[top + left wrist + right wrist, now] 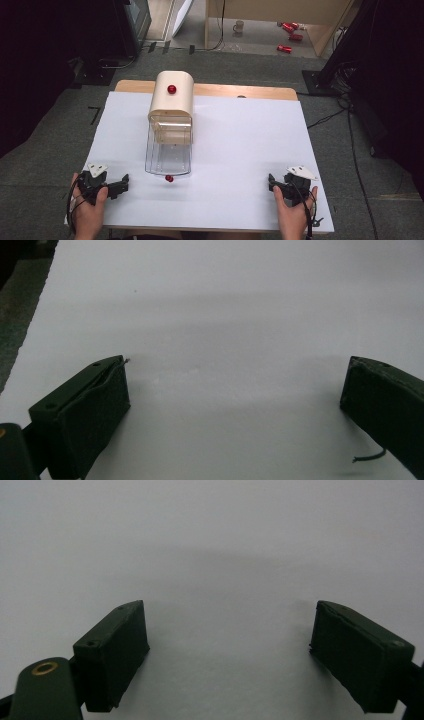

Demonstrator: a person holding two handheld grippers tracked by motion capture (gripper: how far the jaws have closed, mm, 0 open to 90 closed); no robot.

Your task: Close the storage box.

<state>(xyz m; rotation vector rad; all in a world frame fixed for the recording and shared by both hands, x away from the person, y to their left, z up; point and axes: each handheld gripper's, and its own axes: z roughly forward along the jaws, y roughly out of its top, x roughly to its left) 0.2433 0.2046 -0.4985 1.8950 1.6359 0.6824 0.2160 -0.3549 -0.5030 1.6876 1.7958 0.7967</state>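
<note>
On the white table (235, 150) sits a wooden box (171, 100) with a red knob (171, 89), its clear drawer (168, 152) pulled out, a red ball (169, 178) just beside it; left gripper (121, 184) and right gripper (272, 183) rest near the front corners, jaws wide apart, holding nothing.

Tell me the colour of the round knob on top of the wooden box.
Red; the round knob shows best in the high view.

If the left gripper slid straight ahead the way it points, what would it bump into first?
Probably nothing: the left gripper, jaws open, points right along the white table, seemingly passing just in front of the small red ball, though depth is unclear.
</note>
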